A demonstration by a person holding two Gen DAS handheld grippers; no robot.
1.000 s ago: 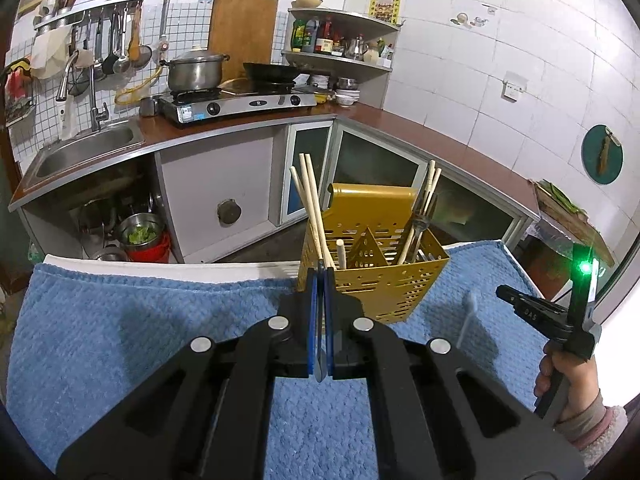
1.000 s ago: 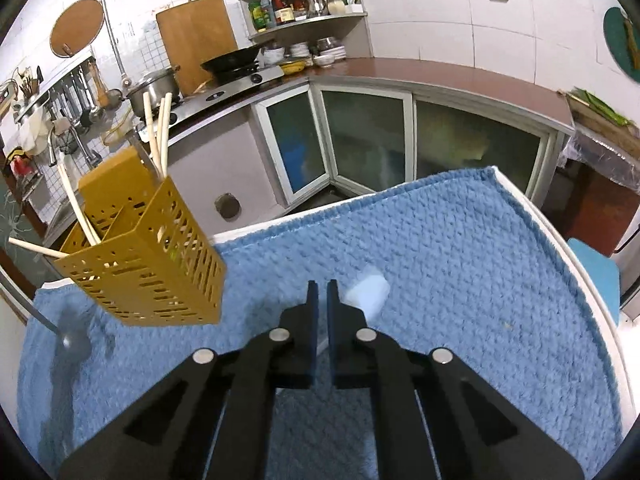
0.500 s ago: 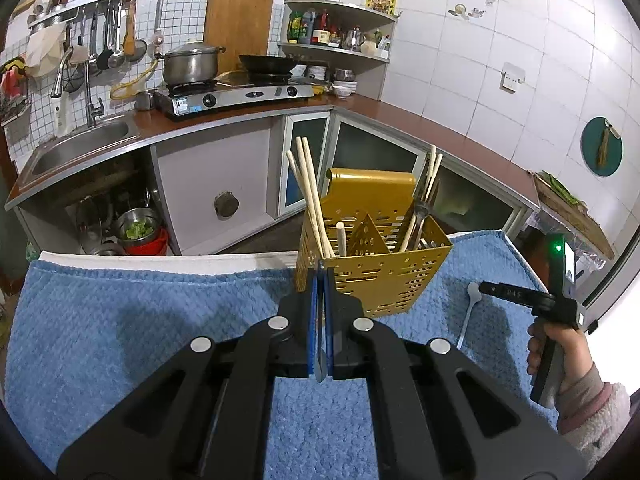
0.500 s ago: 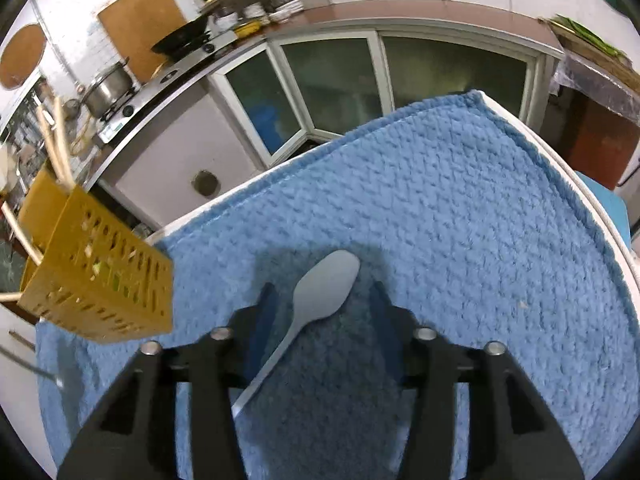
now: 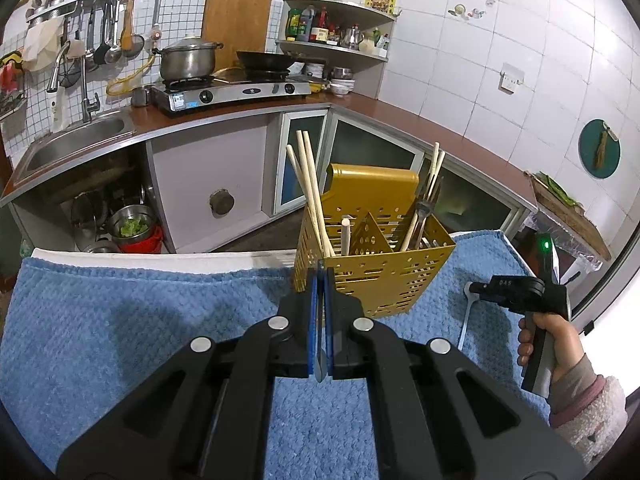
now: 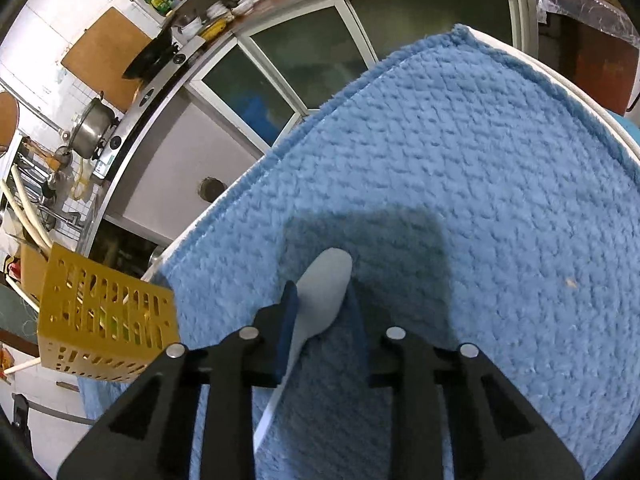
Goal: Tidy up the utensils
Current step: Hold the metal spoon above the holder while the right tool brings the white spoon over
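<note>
Left wrist view. Blue towel (image 5: pixel 120 320) covers the work surface, near edge to far edge. Left gripper (image 5: pixel 320 300) sits centre, its blue pads pressed nearly together on a thin metal handle (image 5: pixel 320 364) that runs between them; the far end of that utensil is hidden, so which kind it is cannot be told. Just beyond the fingertips stands the yellow basket (image 5: pixel 372 268), perforated, with a tall back panel and inner dividers. Chopsticks (image 5: pixel 308 184) lean up out of its left compartment; more chopsticks and a metal utensil stand in the right one. To the right of the basket, a white spoon (image 5: pixel 466 312) lies on the towel, handle toward the near side. The right hand (image 5: pixel 556 336) holds its gripper low over that spoon, at the right edge of the towel.

Right wrist view. Basket at far left, near the towel's edge. Right gripper (image 6: pixel 322 316) in the centre, fingers apart at a medium gap, straddling the spoon: the left pad (image 6: pixel 289 320) touches or nearly touches the spoon's neck, the right pad stands clear. Spoon bowl points away, flat on the towel.
</note>
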